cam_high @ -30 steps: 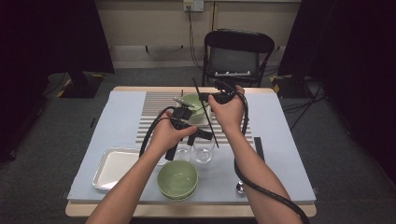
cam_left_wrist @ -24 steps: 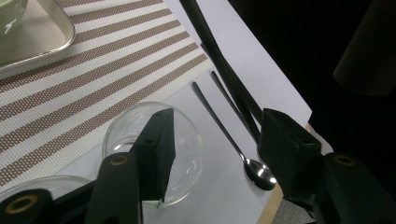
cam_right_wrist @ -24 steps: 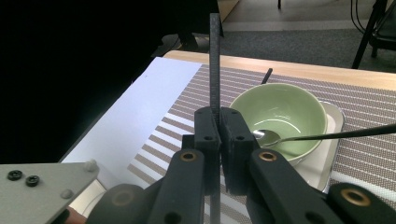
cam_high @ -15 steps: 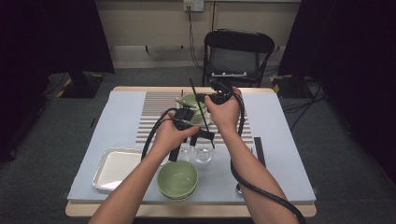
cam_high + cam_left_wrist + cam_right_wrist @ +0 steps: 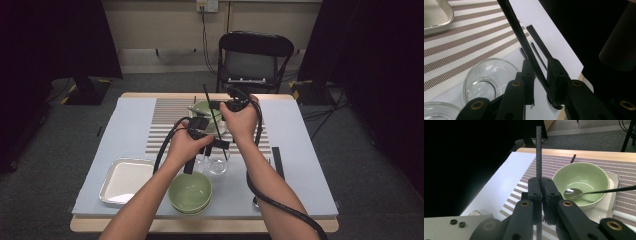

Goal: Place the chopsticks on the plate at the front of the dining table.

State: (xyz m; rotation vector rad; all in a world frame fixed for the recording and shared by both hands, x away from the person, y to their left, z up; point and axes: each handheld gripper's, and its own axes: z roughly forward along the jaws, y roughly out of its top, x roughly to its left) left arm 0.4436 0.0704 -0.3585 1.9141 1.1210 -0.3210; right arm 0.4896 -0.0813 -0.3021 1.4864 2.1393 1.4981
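Right gripper view: right tongs (image 5: 541, 185) clamped on thin black chopstick (image 5: 538, 150), upright at frame centre, steadying transfer; left tongs (image 5: 541, 75) loosely around same stick, lower centre, not visibly pinching.

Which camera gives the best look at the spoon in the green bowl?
The right gripper view: the spoon lies close and sharp inside the green bowl. In the high view the hands mostly cover that bowl; the spoon cannot be made out.

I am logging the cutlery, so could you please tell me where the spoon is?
The spoon rests in the green bowl on a small tray at the far middle of the striped mat, just beyond the right claw.
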